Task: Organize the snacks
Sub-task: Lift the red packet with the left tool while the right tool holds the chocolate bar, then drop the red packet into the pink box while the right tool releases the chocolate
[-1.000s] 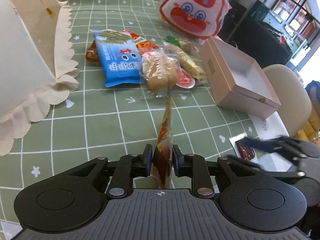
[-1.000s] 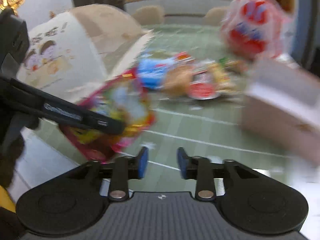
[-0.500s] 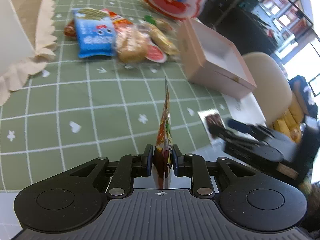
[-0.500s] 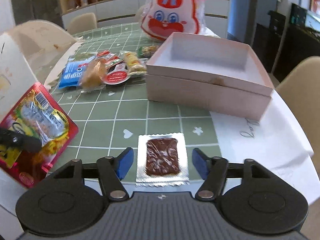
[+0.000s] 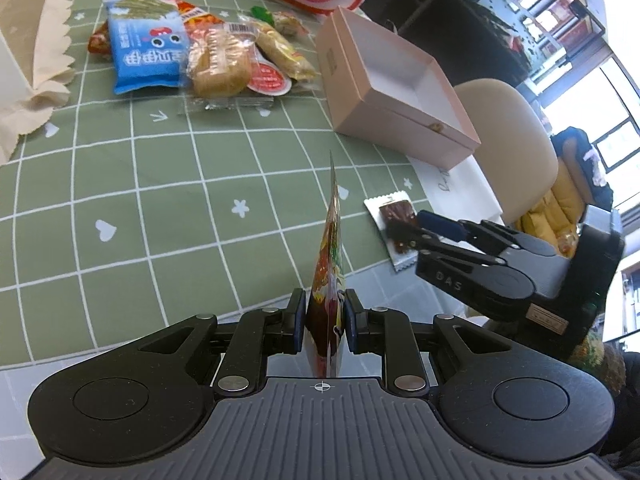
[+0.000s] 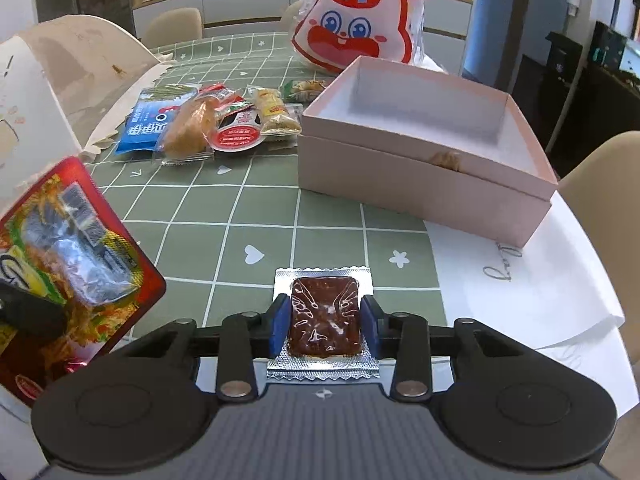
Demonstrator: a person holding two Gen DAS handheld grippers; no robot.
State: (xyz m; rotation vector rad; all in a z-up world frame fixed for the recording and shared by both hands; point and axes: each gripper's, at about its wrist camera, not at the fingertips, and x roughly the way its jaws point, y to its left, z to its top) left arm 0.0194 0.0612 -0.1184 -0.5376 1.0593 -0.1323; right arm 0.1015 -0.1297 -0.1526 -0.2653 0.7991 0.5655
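My left gripper (image 5: 322, 320) is shut on a red snack packet (image 5: 329, 264), which it holds upright above the table's near edge; the right wrist view shows the packet's printed face (image 6: 68, 264). A brown snack in a silver wrapper (image 6: 325, 316) lies flat on the green checked cloth (image 6: 224, 216). My right gripper (image 6: 325, 322) is low over it and its jaws are closing. The snack lies between the blue pads (image 6: 280, 320), which stand close by its sides. The left wrist view shows that gripper (image 5: 416, 232) over the wrapper (image 5: 394, 214).
An open pink box (image 6: 420, 184) stands beyond the wrapper to the right. A pile of snacks with a blue packet (image 6: 148, 128) lies at the back. A rabbit-face bag (image 6: 356, 24), a cream paper box (image 6: 48, 92), a white sheet (image 6: 520, 288) and a chair (image 5: 508, 140) surround them.
The right gripper swung from the red packet to the brown snack, sank over it and narrowed its jaws around it. The left gripper kept hold of the red packet and tilted a little.
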